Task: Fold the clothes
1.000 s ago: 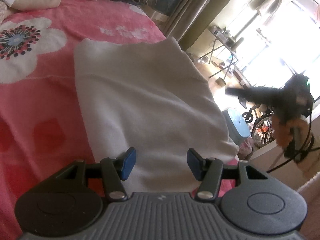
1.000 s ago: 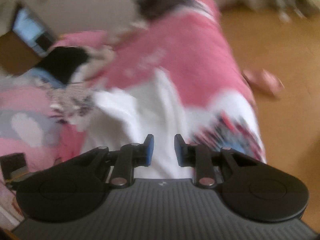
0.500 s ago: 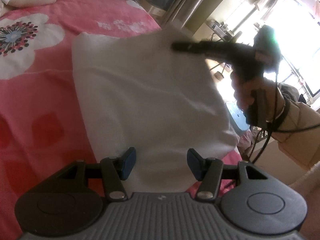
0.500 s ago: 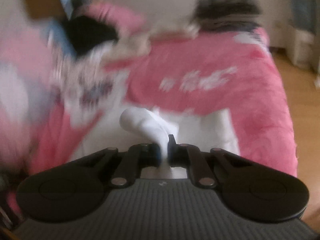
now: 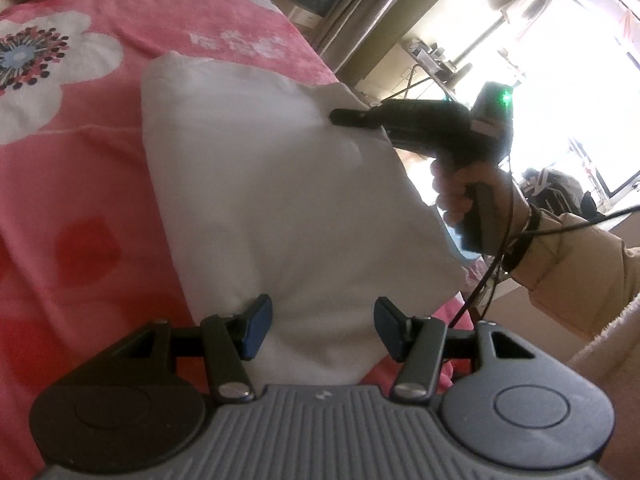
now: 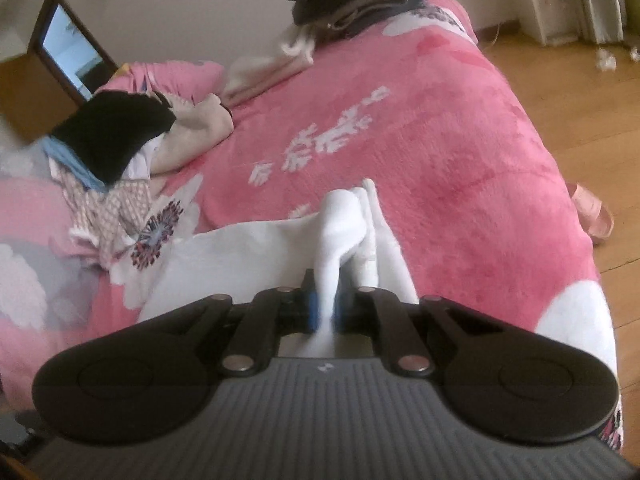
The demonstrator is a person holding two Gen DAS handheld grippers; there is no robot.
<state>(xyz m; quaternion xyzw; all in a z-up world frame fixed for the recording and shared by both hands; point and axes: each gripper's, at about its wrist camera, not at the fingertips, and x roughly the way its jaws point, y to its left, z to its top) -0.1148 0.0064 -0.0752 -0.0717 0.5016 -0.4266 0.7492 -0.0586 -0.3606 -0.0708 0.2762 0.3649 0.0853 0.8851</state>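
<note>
One white garment (image 5: 288,184) lies flat on the pink bedspread (image 5: 80,208), its long axis running away from the left gripper (image 5: 322,326) toward the far edge of the bed. The right gripper (image 6: 324,310) is the one in play: it is clamped on a bunched fold at the garment's far right corner, the cloth rising between its blue pads. The left gripper hangs spread over the near end, nothing pinched, so I judge the fold will come toward it.
</note>
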